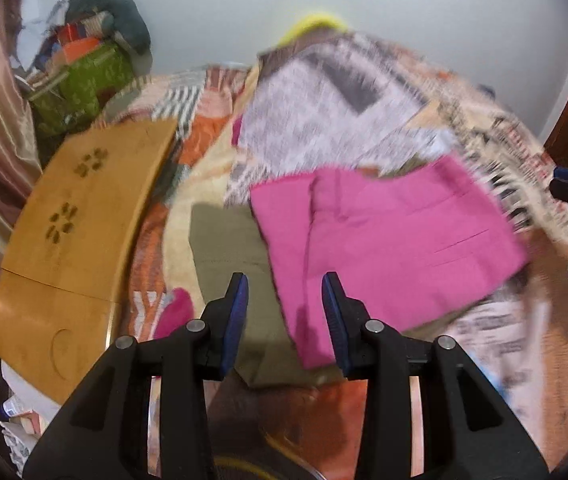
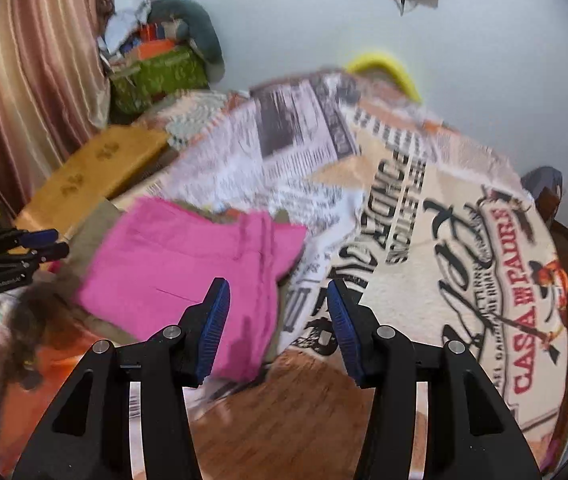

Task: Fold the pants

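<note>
The pink pants point(image 1: 388, 240) lay folded into a flat, roughly square stack on the bed, resting partly on an olive-green garment point(image 1: 232, 248) and partly on the newspaper-print blanket point(image 2: 464, 248) that covered the bed. I had my left gripper point(image 1: 285, 312) above the near edge of that stack, its blue-padded fingers point(image 1: 238, 312) spread wide with nothing between them; the pants' near left corner showed in the gap. My right gripper point(image 2: 279, 320) was also spread wide and empty, its left pad over the right edge of the pants and its right pad over the printed blanket just beside them. Whether either gripper touched the cloth I could not tell, since both views were blurred. From the right wrist camera I saw the left gripper at the far left, beyond the pants. A wooden lap desk point(image 1: 80, 224) with flower-shaped cutouts sat at the bed's left edge, well apart from the stack. Behind it, against the white wall, stood a green patterned bag point(image 2: 160, 76) under a heap of clothes, with a striped pink curtain point(image 2: 32, 80) to its left.
</note>
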Demonstrator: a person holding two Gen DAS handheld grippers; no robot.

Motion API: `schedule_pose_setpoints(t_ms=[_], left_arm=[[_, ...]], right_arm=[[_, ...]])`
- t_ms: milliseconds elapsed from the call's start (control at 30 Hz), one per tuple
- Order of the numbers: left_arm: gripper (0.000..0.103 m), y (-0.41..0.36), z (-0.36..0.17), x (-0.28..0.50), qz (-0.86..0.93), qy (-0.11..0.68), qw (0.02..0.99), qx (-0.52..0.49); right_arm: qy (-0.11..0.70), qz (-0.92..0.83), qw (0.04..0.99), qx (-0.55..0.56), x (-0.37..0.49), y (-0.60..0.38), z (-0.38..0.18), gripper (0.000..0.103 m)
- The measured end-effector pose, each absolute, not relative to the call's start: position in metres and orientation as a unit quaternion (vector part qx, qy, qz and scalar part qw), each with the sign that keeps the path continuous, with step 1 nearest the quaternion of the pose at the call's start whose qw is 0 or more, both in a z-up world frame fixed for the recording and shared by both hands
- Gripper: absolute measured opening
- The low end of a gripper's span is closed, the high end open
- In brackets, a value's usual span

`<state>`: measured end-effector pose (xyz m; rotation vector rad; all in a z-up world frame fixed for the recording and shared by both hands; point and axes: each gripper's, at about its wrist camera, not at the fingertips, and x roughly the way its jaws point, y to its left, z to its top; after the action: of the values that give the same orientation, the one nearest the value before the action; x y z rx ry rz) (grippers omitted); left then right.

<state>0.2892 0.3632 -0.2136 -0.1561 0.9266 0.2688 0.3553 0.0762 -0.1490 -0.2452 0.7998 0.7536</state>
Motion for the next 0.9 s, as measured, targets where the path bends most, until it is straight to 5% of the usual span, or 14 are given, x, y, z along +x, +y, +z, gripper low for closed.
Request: schedule_pose_setpoints(t_ms=[467, 800, 900], left_arm=[[0.039, 0.257, -0.026, 0.153, 0.128, 0.265, 0.955, -0.041], [0.039, 0.19, 0.033, 0.044, 0.125, 0.162, 0.979, -0.027], [0.05, 0.173, 0.036, 0.016, 0.131, 0.137, 0.981, -0.034]], right_arm=[[0.206, 0.406, 0.888, -0.069, 0.205, 0.022, -0.006, 0.047], [0.105, 0.435, 0.894, -0.03, 0.104, -0.017, 0.035, 0.047], [0.086, 0.44, 0.893, -0.019, 0.088, -0.025, 0.035, 0.047]])
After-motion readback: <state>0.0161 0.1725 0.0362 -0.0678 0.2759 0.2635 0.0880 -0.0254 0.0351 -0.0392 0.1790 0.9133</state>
